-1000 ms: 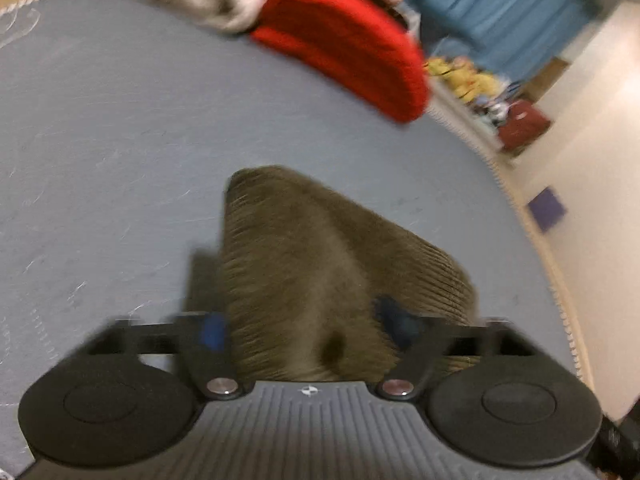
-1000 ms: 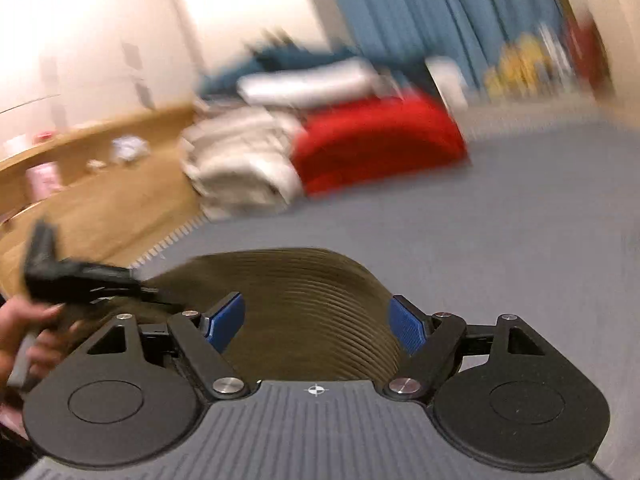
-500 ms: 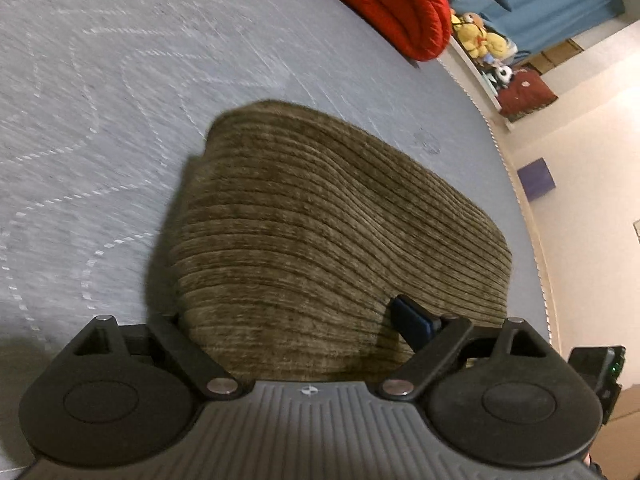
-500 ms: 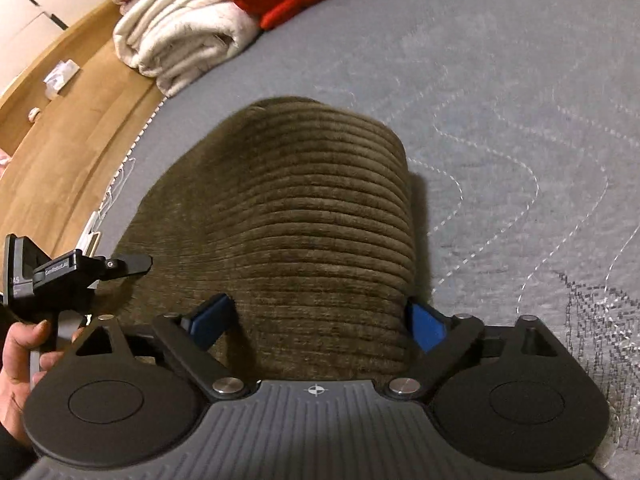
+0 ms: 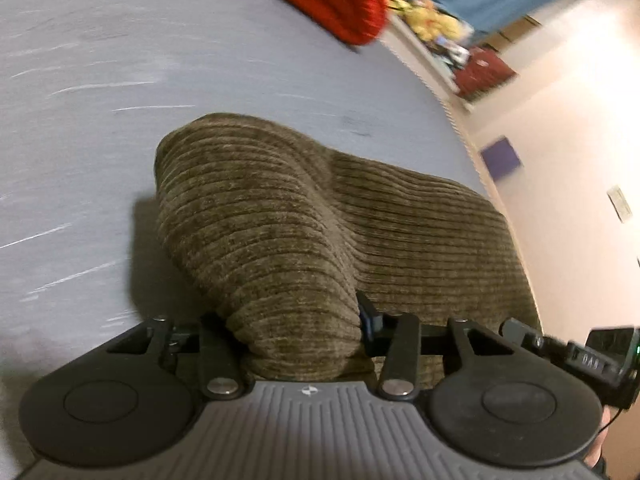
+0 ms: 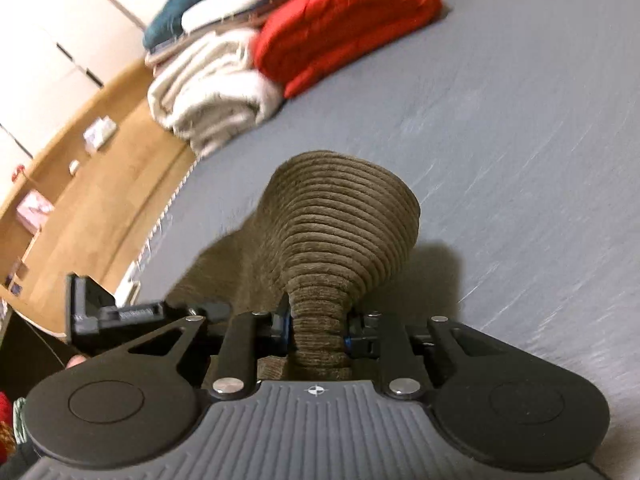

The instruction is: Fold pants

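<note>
Olive-brown corduroy pants (image 5: 304, 216) lie folded on a grey quilted mattress (image 5: 80, 120). My left gripper (image 5: 296, 332) is shut on the near edge of the pants, which bunch up between its fingers. My right gripper (image 6: 318, 332) is shut tight on another part of the pants (image 6: 340, 220), pinching the cloth into a narrow neck that fans out beyond. The left gripper shows at the left of the right wrist view (image 6: 120, 312), and the right gripper at the right of the left wrist view (image 5: 580, 352). The cloth is raised off the mattress near both grippers.
A folded red blanket (image 6: 340, 24), a cream blanket (image 6: 212, 92) and a teal one (image 6: 172, 12) are stacked at the far end of the mattress. Wooden flooring (image 6: 80, 192) lies off one side. A pale wall (image 5: 580, 120) and a red item (image 5: 484, 74) lie off the other side.
Both grippers have closed on the near edge of the pants, which were lying flat between open jaws, and lifted it. The cloth now bunches into peaks.
</note>
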`<state>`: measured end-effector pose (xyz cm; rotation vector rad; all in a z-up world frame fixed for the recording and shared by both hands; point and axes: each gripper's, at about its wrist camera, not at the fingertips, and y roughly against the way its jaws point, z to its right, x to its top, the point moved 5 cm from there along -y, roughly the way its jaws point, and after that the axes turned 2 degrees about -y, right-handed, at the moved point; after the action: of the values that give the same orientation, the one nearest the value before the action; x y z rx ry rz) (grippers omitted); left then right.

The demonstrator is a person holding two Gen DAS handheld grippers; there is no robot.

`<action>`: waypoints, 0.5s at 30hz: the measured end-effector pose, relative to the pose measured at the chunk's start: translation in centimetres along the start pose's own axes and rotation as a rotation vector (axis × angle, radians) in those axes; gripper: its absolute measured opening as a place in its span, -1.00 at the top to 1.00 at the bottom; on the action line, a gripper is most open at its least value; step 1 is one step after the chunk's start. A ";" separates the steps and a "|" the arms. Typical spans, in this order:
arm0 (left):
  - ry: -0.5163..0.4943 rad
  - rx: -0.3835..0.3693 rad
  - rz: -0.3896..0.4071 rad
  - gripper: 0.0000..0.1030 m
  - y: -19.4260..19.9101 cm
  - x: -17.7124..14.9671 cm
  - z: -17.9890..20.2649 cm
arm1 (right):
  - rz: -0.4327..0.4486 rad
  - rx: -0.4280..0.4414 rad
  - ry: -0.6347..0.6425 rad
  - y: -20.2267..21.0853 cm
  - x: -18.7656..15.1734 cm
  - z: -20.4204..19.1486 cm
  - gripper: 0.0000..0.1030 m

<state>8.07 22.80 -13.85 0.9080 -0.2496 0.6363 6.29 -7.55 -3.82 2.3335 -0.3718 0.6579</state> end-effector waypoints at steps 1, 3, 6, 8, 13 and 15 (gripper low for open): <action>-0.017 -0.023 0.003 0.10 -0.9 0.3 1.6 | 0.011 -0.006 -0.003 1.0 0.6 0.7 0.56; -0.044 -0.060 0.002 0.16 -2.5 0.9 4.4 | 0.034 -0.025 0.002 3.3 2.1 2.3 0.56; -0.101 -0.127 0.014 0.19 -5.3 2.0 9.3 | 0.073 -0.060 0.024 6.7 4.8 5.2 0.57; -0.126 -0.167 0.028 0.19 -7.0 2.8 12.1 | 0.112 -0.077 0.034 9.2 7.0 7.0 0.56; -0.192 -0.071 0.078 -0.36 -10.7 4.0 15.0 | 0.186 -0.127 0.137 12.6 10.4 11.7 0.36; -0.201 0.125 0.136 -0.38 -11.1 4.3 14.6 | 0.248 -0.318 0.068 13.1 10.6 16.0 -0.01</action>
<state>19.05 7.97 -10.35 1.0838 -0.4587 0.6919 15.26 -28.90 -1.33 1.9757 -0.6899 0.7340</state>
